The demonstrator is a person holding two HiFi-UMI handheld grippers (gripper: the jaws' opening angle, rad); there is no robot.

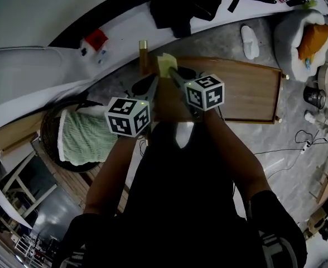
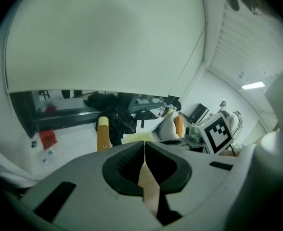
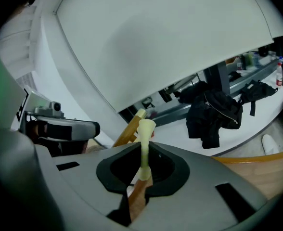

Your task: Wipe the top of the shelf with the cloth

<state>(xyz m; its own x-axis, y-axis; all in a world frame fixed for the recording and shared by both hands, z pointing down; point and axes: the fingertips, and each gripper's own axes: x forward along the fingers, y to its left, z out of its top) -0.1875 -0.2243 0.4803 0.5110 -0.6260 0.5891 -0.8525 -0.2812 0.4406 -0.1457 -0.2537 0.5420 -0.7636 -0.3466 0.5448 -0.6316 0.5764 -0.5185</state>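
The right gripper [image 3: 144,172] is clenched on the pale yellow cloth [image 3: 146,138], at the 9 o'clock end of the wooden shelf [image 1: 245,91]. The left gripper [image 2: 145,153], just beside it at 9 o'clock, has its jaws pressed together on nothing.

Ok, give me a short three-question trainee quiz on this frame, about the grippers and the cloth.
1. True or false: the left gripper has its fingers pressed together with nothing between them.
2. Which gripper holds the yellow cloth? A) left B) right C) both
3. Fill in: in the head view, the green towel lies in a dark ____ at the left.
Key: 1 true; 2 B, the right gripper; 3 basket.
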